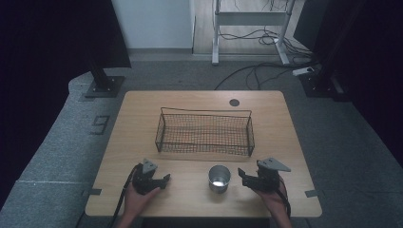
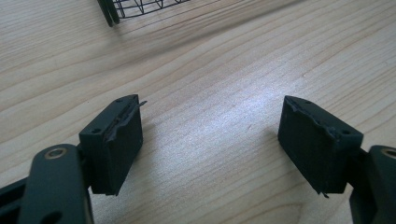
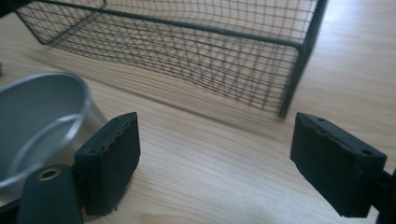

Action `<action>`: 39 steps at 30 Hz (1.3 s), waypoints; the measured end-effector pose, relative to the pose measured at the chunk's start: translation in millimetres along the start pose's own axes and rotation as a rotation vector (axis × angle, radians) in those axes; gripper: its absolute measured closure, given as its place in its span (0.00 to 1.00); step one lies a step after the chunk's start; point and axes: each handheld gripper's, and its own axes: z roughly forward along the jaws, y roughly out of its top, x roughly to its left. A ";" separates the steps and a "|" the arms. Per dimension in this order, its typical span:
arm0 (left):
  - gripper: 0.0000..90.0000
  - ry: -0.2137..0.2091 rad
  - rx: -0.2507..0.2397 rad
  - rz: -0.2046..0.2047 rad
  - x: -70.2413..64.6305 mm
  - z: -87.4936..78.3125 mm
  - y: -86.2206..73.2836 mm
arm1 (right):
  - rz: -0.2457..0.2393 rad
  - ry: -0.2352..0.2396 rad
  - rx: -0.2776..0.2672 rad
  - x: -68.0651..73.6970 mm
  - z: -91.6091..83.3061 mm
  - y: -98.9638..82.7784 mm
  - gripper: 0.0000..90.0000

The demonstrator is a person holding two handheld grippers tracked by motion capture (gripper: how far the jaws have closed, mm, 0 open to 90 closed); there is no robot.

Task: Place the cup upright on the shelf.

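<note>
**Both grippers at the table's near edge, cup between them**

The small round metal cup [image 1: 219, 178] stands upright on the light wooden table [image 1: 142, 123], just in front of the black wire mesh basket [image 1: 205, 132]. The right gripper [image 1: 243, 175], jaws wide apart, sits just beside the cup. The left gripper [image 1: 166, 179], jaws likewise apart and holding nothing, lies farther off.
</note>
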 end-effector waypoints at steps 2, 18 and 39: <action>0.24 0.000 0.000 0.000 0.0 0.0 0.0 | -0.001 0.011 -0.007 3.1 -1.2 1.5 0.17; 0.24 0.000 0.000 0.000 0.0 0.0 0.0 | -0.023 0.091 -0.025 25.2 -6.0 9.2 0.17; 0.24 0.000 0.000 0.000 -0.1 0.0 0.0 | -0.078 0.173 -0.048 59.6 -3.9 15.7 0.16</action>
